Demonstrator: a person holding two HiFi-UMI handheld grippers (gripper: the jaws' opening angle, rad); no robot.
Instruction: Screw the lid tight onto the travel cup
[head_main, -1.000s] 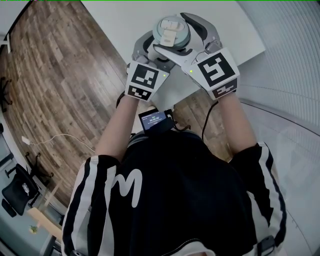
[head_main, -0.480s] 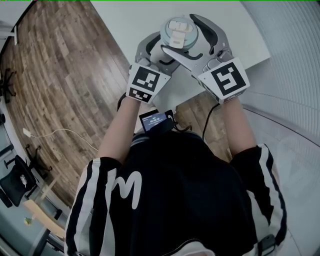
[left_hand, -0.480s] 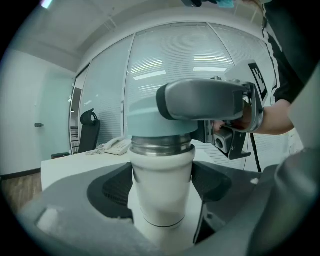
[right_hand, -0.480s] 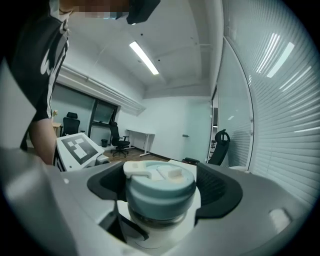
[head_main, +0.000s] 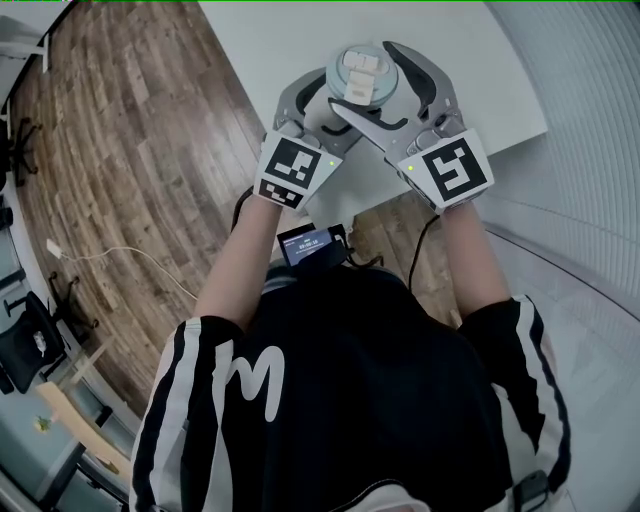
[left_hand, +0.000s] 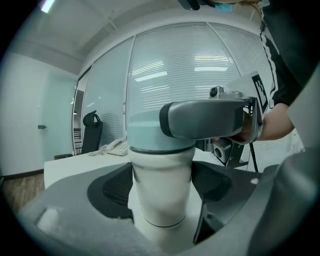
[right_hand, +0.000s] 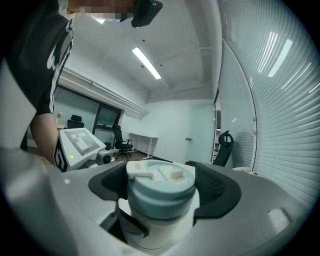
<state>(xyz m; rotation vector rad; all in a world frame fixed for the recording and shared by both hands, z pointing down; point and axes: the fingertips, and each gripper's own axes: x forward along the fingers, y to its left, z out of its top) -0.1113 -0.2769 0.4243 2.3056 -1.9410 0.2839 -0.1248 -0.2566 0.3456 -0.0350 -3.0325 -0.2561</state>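
Note:
The travel cup stands on the white table (head_main: 270, 40). Its white body (left_hand: 161, 185) sits between the pads of my left gripper (head_main: 322, 100), which press on both sides. The pale blue-green lid (head_main: 362, 72) with a white flip tab sits on top. My right gripper (head_main: 372, 80) reaches around the lid (right_hand: 160, 187) from the right. Its jaws are closing, and the dark pads meet the rim on either side. One right finger (left_hand: 205, 119) crosses the front of the lid in the left gripper view. The left gripper's marker cube (right_hand: 80, 145) shows in the right gripper view.
The cup is near the table's front edge, with wood floor (head_main: 130, 150) to the left. A small screen device (head_main: 310, 243) hangs at the person's waist. A desk phone (left_hand: 116, 146) and an office chair (left_hand: 91, 131) lie beyond the table. Window blinds run along the right.
My right gripper has swung around the lid, its marker cube moving lower in the head view, and its jaws have drawn in. The lid's tab points a different way. The left gripper still grips the body.

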